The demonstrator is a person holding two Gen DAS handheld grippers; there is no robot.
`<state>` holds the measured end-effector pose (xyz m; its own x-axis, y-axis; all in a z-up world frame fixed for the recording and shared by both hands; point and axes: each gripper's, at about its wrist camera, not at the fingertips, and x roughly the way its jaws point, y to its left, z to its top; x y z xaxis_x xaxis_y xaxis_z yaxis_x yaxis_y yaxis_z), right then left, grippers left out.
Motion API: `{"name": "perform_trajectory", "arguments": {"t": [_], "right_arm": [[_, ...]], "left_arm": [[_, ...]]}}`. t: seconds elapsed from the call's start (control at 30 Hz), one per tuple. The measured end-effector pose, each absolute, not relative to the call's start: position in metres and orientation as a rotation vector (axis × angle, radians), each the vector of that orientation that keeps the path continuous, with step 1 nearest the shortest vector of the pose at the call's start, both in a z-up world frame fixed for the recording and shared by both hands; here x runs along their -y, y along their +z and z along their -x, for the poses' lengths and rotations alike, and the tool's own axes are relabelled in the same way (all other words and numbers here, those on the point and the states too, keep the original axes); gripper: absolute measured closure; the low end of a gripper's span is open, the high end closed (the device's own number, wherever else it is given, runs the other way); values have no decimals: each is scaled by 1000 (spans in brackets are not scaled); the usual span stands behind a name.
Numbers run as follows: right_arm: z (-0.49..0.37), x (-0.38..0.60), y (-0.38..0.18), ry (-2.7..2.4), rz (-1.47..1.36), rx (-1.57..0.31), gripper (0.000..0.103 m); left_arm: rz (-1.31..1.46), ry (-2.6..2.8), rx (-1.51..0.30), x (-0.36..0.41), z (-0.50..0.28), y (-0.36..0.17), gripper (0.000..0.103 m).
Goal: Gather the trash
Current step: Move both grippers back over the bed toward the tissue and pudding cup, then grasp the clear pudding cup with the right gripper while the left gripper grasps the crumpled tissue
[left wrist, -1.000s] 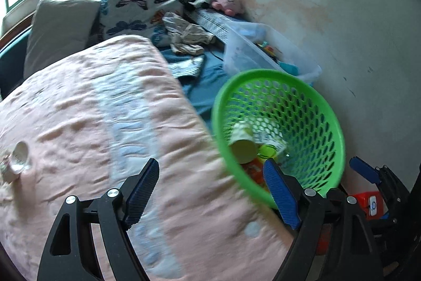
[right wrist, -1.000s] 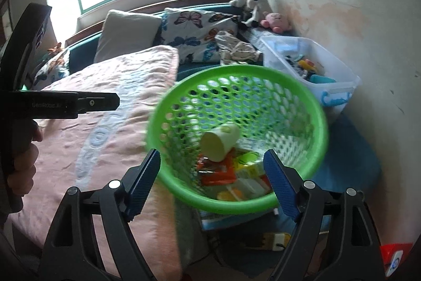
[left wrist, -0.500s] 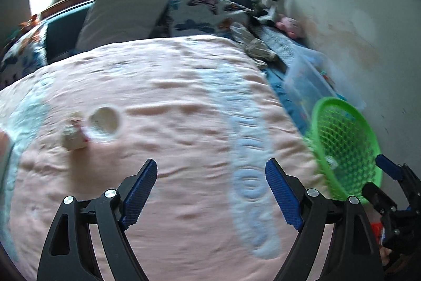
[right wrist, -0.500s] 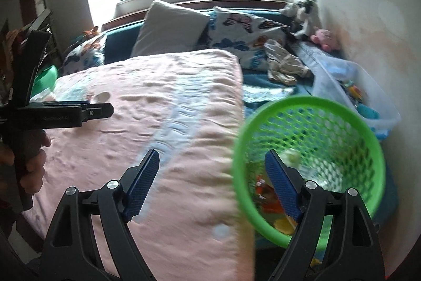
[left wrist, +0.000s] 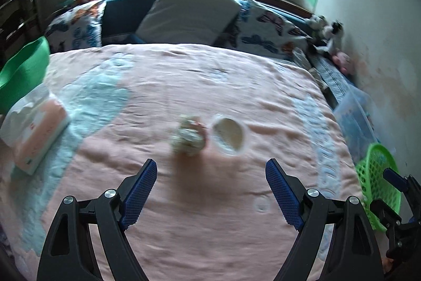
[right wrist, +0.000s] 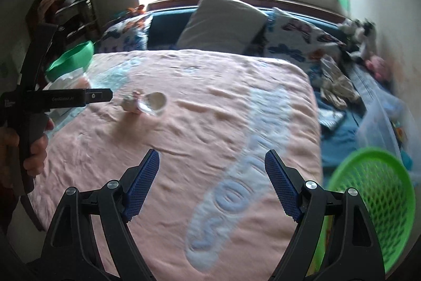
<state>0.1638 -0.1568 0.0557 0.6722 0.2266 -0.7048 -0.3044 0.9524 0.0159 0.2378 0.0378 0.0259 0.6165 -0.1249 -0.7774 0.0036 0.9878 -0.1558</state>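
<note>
- Trash lies mid-bed on the pink blanket [left wrist: 210,202]: a clear cup [left wrist: 228,134] on its side, touching a crumpled wad [left wrist: 188,136].
- Green basket [right wrist: 373,204] sits at the bed's right edge.
- Left gripper [left wrist: 210,196] and right gripper [right wrist: 211,186] both spread wide, empty.

Both wrist views bedward (shared blanket [left wrist: 210,86])

Motion blur smears the crumpled wad [left wrist: 188,138] and the clear plastic cup [left wrist: 228,134] beside it on the pink blanket [left wrist: 184,86]; what the wad is made of cannot be told. The green basket [right wrist: 373,204] at the near right is cut by the right wrist picture's edge, its contents hidden behind a blurred wall. A green tub [left wrist: 23,70] at the far left is cropped too.
</note>
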Motion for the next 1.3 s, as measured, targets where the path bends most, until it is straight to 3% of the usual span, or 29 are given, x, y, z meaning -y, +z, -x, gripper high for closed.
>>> {"name": "perform_trajectory", "arguments": {"t": [0.5,1.03,1.3], "right_arm": [[-243,63,-3,469,172,-858,21],[-285,28,-55,503,199,-845,21],[-295,32,-55,510,178,-838,30]], "left_arm": [[211,-4,-920,-101,-257,13,21],[214,23,-959,-142,-257,-17,21],[223,11,-987,-141,-262,-34,21]]}}
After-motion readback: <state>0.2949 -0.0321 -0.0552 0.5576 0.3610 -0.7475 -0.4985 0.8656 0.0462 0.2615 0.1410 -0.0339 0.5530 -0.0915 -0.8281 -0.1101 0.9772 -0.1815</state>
